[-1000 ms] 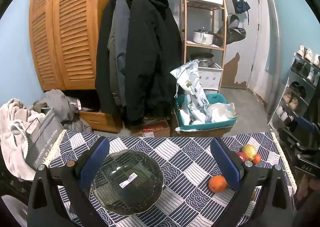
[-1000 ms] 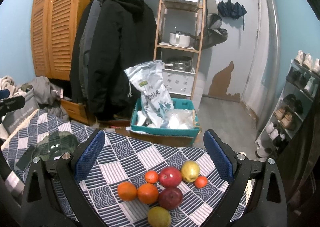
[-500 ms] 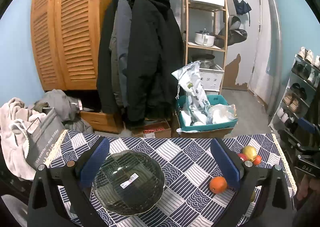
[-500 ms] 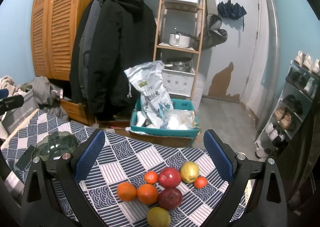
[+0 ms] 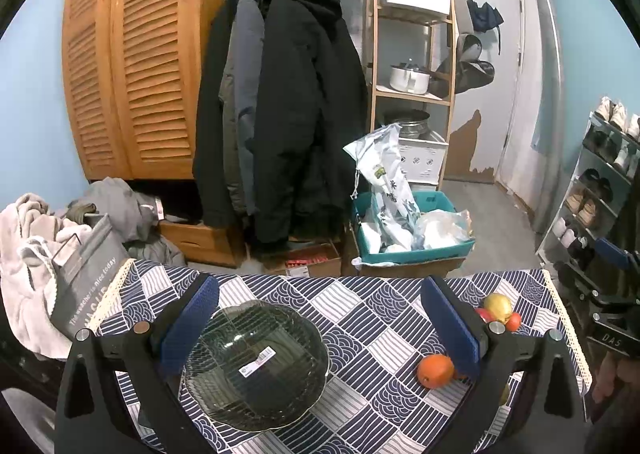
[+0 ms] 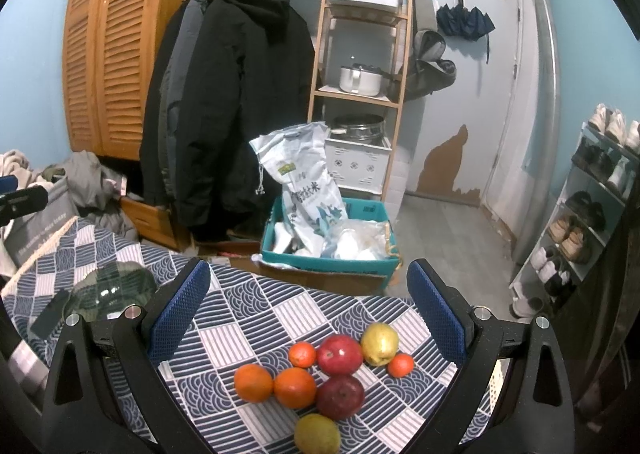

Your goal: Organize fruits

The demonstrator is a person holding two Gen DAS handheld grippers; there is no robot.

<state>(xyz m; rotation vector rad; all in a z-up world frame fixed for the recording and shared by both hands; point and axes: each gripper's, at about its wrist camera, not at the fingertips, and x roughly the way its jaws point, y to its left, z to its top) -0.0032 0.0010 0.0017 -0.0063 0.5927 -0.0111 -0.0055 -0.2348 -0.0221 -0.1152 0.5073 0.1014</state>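
Observation:
A dark glass bowl [image 5: 256, 364] with a white sticker sits on the patterned tablecloth [image 5: 360, 318], low between the fingers of my open left gripper [image 5: 320, 318]. An orange [image 5: 435, 371] lies by the right finger, and a yellow fruit [image 5: 497, 303] sits farther right. In the right wrist view, several fruits are clustered on the cloth: two oranges [image 6: 253, 383], two red apples [image 6: 339, 349], two small tangerines [image 6: 302, 355], a yellow pear [image 6: 380, 339] and a yellow-green fruit [image 6: 317, 435]. My right gripper [image 6: 308, 306] hangs open above them, holding nothing. The bowl [image 6: 112, 288] shows at far left.
Beyond the table's far edge stand a teal box [image 6: 332, 250] with bags, hanging coats [image 5: 280, 114], a wooden shelf [image 6: 360, 54] and a shoe rack [image 6: 592, 214]. Clothes and a grey bag [image 5: 84, 274] sit left of the table.
Both views have shifted only slightly. The fruits and the bowl lie where they were, and both grippers stay open.

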